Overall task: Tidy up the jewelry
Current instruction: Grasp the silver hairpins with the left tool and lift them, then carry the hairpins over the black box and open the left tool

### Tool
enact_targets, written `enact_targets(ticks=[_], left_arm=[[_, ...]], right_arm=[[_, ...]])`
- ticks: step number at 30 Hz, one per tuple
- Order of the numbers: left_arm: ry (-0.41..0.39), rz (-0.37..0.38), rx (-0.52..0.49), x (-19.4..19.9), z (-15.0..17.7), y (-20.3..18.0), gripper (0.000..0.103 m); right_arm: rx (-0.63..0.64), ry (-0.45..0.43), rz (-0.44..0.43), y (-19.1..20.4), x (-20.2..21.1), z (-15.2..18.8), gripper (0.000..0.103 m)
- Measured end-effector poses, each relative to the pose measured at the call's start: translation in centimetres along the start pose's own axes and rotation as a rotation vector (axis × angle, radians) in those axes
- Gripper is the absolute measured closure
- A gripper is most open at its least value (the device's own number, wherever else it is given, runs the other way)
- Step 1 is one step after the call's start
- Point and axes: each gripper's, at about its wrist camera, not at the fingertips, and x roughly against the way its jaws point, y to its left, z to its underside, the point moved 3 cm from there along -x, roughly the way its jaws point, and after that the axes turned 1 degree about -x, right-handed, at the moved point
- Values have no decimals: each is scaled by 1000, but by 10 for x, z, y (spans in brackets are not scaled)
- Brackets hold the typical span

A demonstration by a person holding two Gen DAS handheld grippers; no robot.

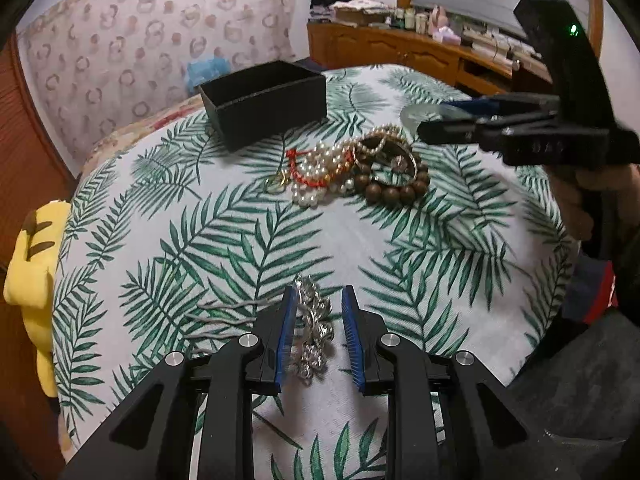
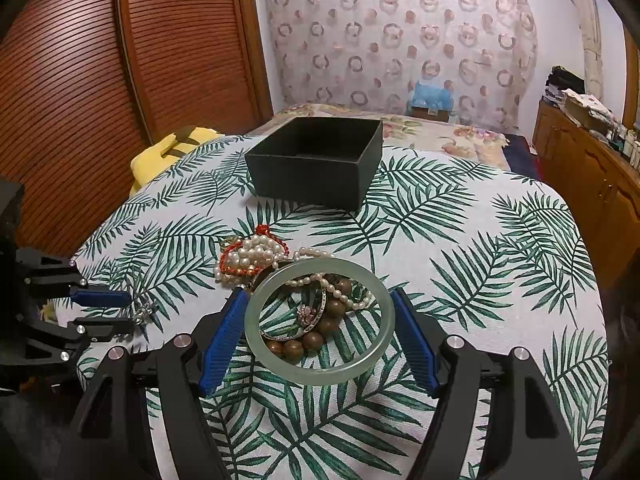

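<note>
My right gripper (image 2: 319,300) is shut on a pale green jade bangle (image 2: 256,332), held level above the jewelry pile (image 2: 256,258) of pearls, red cord and brown wooden beads (image 1: 394,192). My left gripper (image 1: 316,300) is open, its blue pads either side of a silver rhinestone hair comb (image 1: 316,332) lying on the leaf-print cloth. An open black box (image 1: 264,102) stands behind the pile; it also shows in the right wrist view (image 2: 316,160). The right gripper (image 1: 436,124) shows in the left wrist view, the left gripper (image 2: 116,312) in the right wrist view.
The leaf-print cloth (image 2: 480,260) covers a rounded table. A yellow plush toy (image 1: 36,268) lies off the left edge. A bed (image 2: 432,132) and patterned curtain are behind. A wooden cabinet (image 2: 588,184) with clutter stands at the right, a slatted wooden door (image 2: 80,80) at the left.
</note>
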Motion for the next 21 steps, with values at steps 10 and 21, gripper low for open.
enact_targets(ticks=[10, 21], left_arm=[[14, -34, -31, -9, 9, 1, 86], [-125, -12, 29, 17, -19, 14, 93]], right_arm=[[6, 7, -7, 4, -2, 1, 29], [16, 4, -5, 4, -6, -1, 29]])
